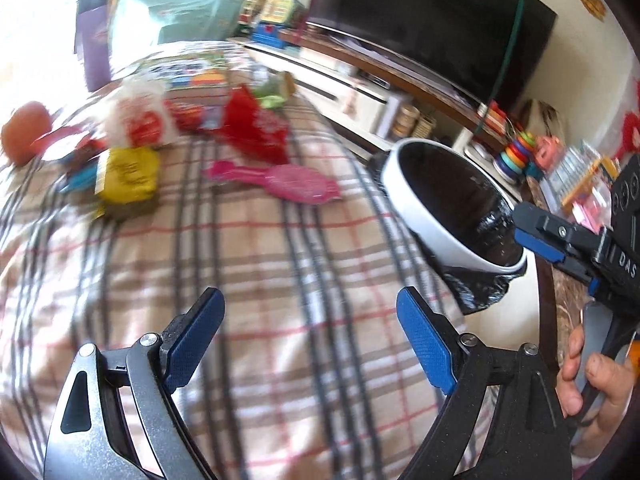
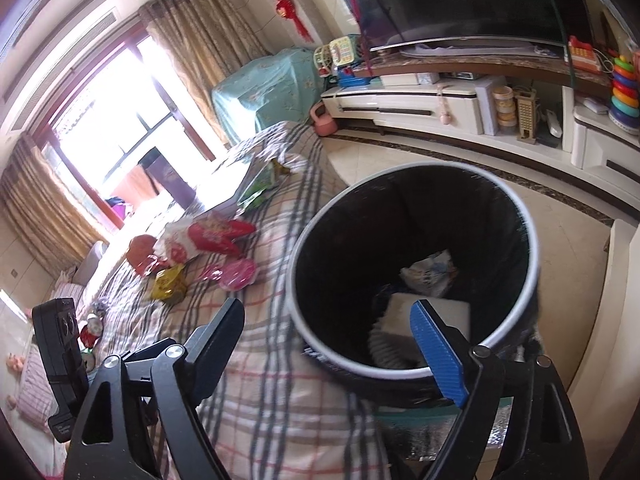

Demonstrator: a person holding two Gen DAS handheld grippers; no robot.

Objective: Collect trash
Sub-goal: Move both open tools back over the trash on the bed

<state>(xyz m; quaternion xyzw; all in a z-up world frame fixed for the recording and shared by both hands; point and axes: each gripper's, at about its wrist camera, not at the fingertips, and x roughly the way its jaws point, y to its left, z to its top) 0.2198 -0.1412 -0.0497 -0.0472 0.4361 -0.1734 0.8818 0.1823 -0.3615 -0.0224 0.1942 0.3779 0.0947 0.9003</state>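
Note:
A white trash bin (image 2: pixel 520 216) lined with a black bag stands beside the plaid-covered table (image 2: pixel 256 392); it also shows in the left wrist view (image 1: pixel 416 208). White paper and a wrapper (image 2: pixel 430 272) lie inside it. My right gripper (image 2: pixel 332 344) is open and empty, hovering at the bin's near rim. My left gripper (image 1: pixel 310 336) is open and empty above the plaid cloth (image 1: pixel 248 264). Ahead of it lie a yellow packet (image 1: pixel 128 176), a white-and-red bag (image 1: pixel 140 120), a red wrapper (image 1: pixel 252 124) and a pink hairbrush (image 1: pixel 296 184).
An orange (image 1: pixel 26 130) sits at the table's far left. A TV (image 1: pixel 432 20) and low white cabinet (image 2: pixel 420 108) with toys stand beyond. A teal-covered box (image 2: pixel 264 88) and a pink kettlebell (image 2: pixel 324 120) are near the window.

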